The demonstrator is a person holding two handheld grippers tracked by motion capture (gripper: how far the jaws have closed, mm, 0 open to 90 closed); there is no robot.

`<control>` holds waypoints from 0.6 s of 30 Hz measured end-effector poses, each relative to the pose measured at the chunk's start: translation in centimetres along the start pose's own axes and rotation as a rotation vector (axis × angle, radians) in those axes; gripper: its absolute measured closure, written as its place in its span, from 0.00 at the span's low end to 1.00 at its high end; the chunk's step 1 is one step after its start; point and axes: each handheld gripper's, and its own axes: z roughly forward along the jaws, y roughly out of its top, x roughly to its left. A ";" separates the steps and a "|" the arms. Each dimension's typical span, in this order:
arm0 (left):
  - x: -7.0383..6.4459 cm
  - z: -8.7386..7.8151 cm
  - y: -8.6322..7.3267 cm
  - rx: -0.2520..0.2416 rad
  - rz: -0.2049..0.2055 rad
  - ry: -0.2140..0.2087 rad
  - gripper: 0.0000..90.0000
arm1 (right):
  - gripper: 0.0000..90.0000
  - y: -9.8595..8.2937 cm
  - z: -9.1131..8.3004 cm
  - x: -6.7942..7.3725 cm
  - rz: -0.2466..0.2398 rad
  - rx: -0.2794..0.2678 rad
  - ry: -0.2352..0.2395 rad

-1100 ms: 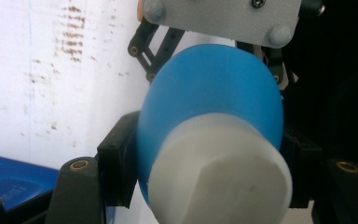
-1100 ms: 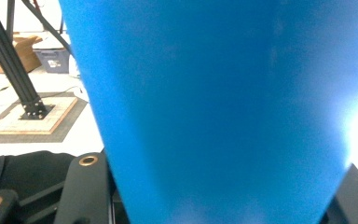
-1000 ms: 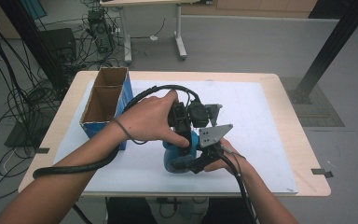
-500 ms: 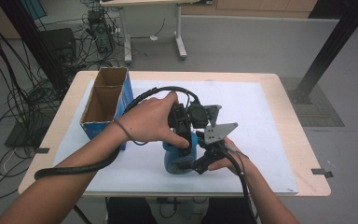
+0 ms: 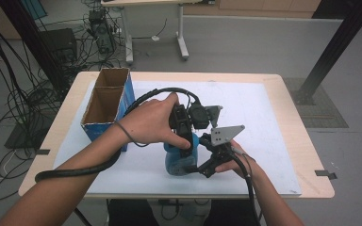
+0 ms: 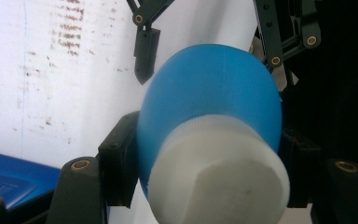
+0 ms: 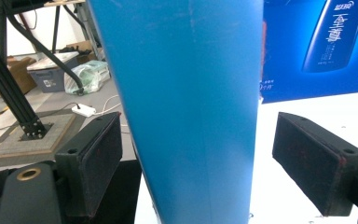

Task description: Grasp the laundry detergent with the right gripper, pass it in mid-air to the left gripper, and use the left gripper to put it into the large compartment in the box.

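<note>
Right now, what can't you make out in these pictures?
- Bottle: high view, the left hand and both grippers cover most of it.
- Bottle's label: right gripper view, too close; the picture's edges cut the blue body off.
- Box inside: high view, its walls hide the bottom.

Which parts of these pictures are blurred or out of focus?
Left gripper view: the white cap of the blue bottle is soft, too near the lens. Right gripper view: the bottle is smooth but sharp-edged. High view: slightly soft overall, with even light.

right gripper now lower, beside bottle
</note>
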 end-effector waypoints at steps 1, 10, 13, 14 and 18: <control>0.0 0.0 0.0 -0.002 0.002 0.002 0.41 | 0.18 -0.1 -0.1 0.1 0.003 -0.001 -0.003; 0.0 -0.2 -0.1 -0.010 -0.010 0.007 0.41 | 0.18 -0.5 -1.3 0.5 0.014 -0.003 -0.028; -0.2 -0.3 -0.1 -0.011 -0.014 0.012 0.41 | 0.18 -0.7 -1.7 0.6 0.020 -0.002 -0.032; -0.2 -0.2 -0.1 -0.010 -0.020 0.011 0.41 | 0.17 -0.7 -1.9 0.7 0.024 -0.002 -0.033; -0.2 -0.2 0.0 -0.005 -0.019 0.005 0.41 | 0.17 -1.0 -2.6 0.9 0.035 -0.002 -0.038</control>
